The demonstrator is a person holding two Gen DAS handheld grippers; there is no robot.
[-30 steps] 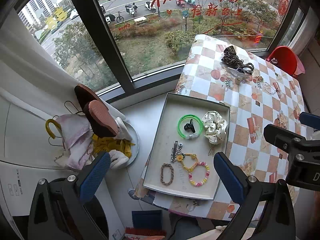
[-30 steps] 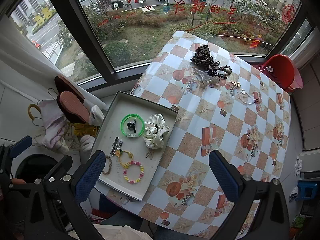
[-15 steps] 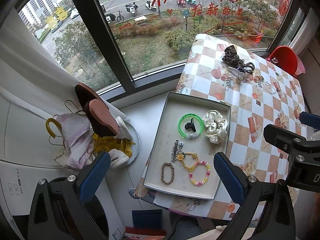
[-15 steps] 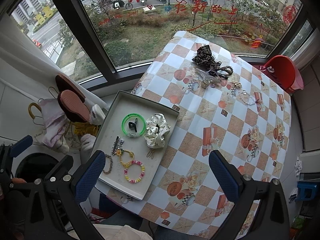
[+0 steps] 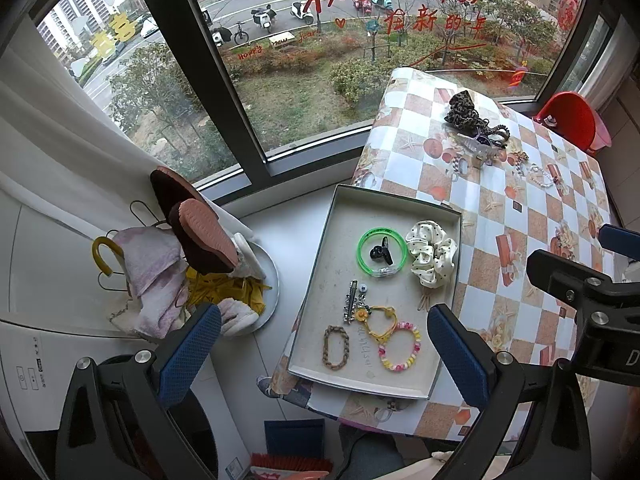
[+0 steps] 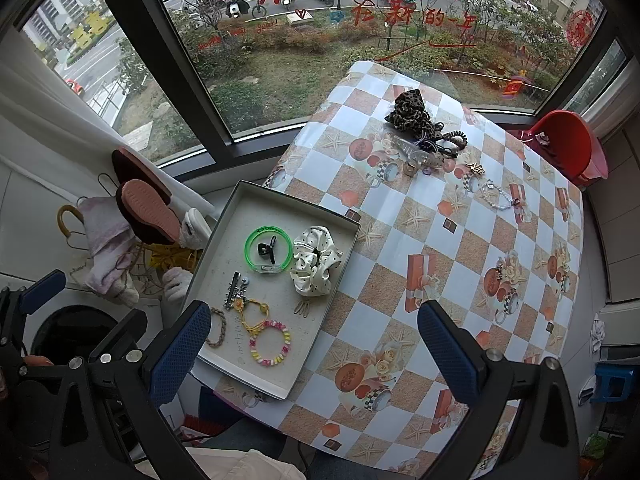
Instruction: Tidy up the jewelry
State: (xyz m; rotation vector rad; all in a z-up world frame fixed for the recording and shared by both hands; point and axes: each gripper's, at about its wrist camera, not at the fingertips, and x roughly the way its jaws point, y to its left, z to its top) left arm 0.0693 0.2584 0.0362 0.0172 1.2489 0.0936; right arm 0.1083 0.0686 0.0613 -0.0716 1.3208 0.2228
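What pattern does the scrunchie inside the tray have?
Cream white with small black dots. The scrunchie shows best in the right wrist view.

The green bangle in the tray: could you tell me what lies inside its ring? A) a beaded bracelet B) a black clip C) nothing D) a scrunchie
B: a small black clip sits within the green bangle on the tray floor.

A shallow grey tray (image 6: pixel 224 236) on the worktop's left edge holds bracelets (image 6: pixel 270 342) and a white scrunchie (image 6: pixel 316 260) — more jewelry (image 6: pixel 424 140) lies piled at the far end.
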